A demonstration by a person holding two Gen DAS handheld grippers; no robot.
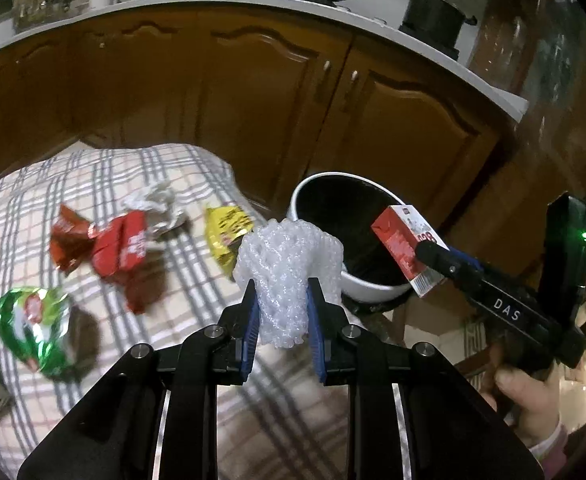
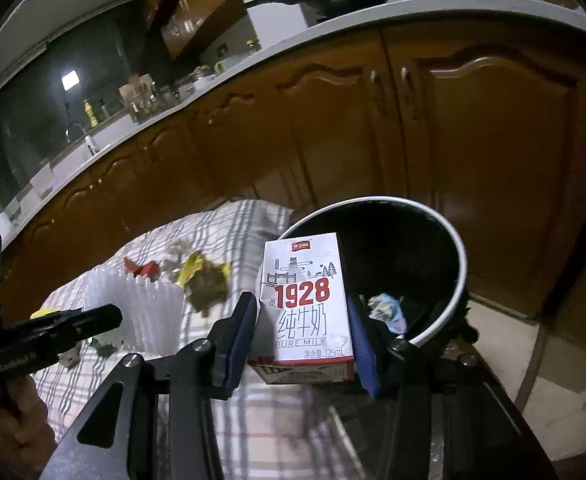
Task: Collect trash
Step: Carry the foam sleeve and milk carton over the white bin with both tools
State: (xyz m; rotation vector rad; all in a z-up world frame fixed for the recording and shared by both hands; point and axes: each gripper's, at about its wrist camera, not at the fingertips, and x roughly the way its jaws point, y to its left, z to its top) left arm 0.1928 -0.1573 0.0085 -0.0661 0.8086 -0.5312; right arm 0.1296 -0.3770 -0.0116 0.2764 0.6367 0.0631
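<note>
The left gripper (image 1: pixel 281 308) pinches a wad of foam (image 1: pixel 289 276) at 6 o'clock in its view. The right gripper (image 2: pixel 303 334) pinches a milk carton (image 2: pixel 307 300) over the near rim of the bin (image 2: pixel 459 264). Wrappers (image 1: pixel 121 248) lie on the checked cloth (image 1: pixel 105 168) toward 9 o'clock. Cabinets (image 1: pixel 253 92) stand beyond at 12.

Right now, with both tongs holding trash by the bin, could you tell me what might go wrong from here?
1. The milk carton sits before the bin rim rather than clearly over the opening; released early by the right tongs, it may hit the rim or fall outside.
2. The foam netting in the left tongs is soft and may cling to a pad.
3. Both tongs converge on one opening and could collide.
</note>
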